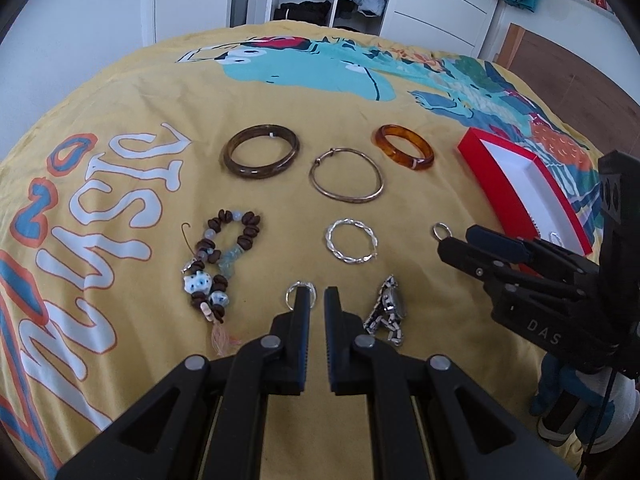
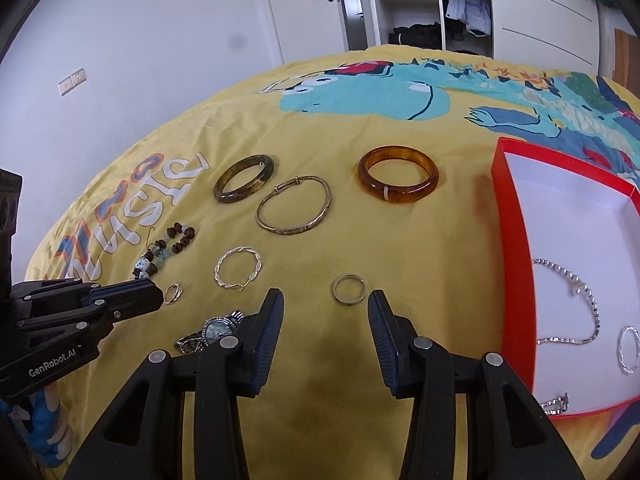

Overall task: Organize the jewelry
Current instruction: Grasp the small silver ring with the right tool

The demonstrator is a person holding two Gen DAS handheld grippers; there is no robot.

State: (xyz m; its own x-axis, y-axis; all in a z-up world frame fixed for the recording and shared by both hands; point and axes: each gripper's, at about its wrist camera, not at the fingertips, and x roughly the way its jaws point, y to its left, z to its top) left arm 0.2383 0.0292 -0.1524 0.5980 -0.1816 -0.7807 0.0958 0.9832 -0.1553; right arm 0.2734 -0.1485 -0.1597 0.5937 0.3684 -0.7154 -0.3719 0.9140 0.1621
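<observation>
Jewelry lies on a yellow printed bedspread (image 1: 280, 208). My left gripper (image 1: 317, 294) is shut with nothing in it, and its left fingertip covers part of a small silver ring (image 1: 290, 294). In the right wrist view that ring (image 2: 166, 296) sits just past the left gripper (image 2: 160, 300). My right gripper (image 2: 325, 297) is open, and a silver band ring (image 2: 348, 302) lies just beyond its tips, untouched. A red box (image 2: 516, 240) with a white inside holds silver chains (image 2: 576, 280) and a hoop (image 2: 630, 350).
Further back lie a dark brown bangle (image 1: 256, 171), a thin metal bangle (image 1: 346, 198) and an amber bangle (image 1: 404, 160). Nearer are a twisted silver hoop (image 1: 352, 260), a beaded bracelet (image 1: 218, 264) and a watch (image 1: 386, 310). A wardrobe stands beyond the bed.
</observation>
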